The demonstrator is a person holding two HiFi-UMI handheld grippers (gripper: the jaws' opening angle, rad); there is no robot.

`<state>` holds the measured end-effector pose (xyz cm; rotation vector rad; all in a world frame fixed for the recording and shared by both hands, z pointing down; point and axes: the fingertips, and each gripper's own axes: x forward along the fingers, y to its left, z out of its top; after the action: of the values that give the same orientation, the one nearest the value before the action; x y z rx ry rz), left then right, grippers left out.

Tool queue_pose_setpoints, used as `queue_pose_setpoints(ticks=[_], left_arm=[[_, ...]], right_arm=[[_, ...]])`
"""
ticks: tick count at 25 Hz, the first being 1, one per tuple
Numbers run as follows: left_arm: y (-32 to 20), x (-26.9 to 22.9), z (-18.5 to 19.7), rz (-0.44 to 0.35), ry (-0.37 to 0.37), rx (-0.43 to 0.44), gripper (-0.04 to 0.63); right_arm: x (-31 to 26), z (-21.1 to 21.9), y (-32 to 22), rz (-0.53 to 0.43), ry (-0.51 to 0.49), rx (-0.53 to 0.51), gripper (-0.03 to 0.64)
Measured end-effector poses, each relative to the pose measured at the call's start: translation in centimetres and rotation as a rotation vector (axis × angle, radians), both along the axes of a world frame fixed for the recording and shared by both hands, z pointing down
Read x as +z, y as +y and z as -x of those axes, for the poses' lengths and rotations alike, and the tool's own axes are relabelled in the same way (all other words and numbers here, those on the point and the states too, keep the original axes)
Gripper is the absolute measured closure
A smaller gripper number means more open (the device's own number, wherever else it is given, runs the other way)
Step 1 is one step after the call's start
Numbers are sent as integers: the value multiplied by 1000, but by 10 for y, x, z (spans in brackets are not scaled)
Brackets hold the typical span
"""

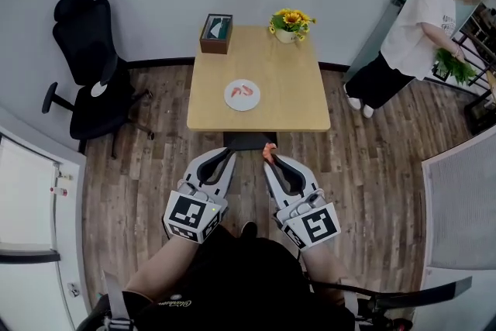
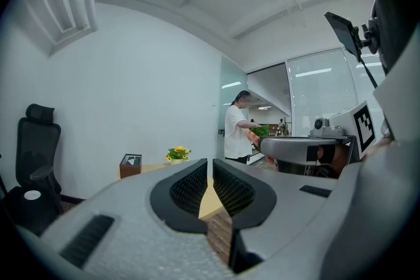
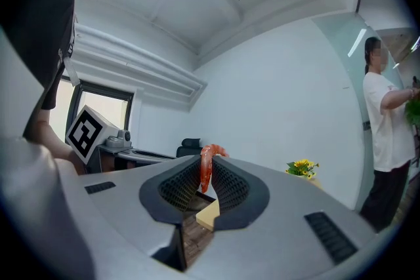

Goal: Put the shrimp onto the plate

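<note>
1. My right gripper clamps a shrimp between its jaws, one end poking above the tips.
2. My left gripper has its jaws pressed together, empty.
3. The plate sits on the table, well ahead of the held shrimp.

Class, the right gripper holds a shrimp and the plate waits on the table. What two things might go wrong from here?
1. The shrimp is pinched only at the tips of the right gripper, its end sticking out; it may slip before reaching the table.
2. The plate already holds other shrimp, so a careless release might hit them or land off the rim.
</note>
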<state>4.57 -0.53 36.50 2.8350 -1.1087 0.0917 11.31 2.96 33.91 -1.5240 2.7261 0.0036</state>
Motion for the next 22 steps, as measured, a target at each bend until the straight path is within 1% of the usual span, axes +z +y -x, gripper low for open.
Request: queue_pose_setpoints(ticks=[5, 10, 16, 22], left_arm=[[-16, 7, -7, 12, -11, -48, 569], [-40, 10, -5, 10, -11, -69, 569], [-94, 16, -1, 8, -4, -52, 569], [-169, 13, 11, 10, 1, -11, 569]], right_arm=[[6, -13, -19, 12, -9, -33, 566], [6, -11, -46, 3, -5, -52, 566], [12, -3, -96, 5, 12, -45, 566], [2, 10, -174, -13, 25, -11, 566]])
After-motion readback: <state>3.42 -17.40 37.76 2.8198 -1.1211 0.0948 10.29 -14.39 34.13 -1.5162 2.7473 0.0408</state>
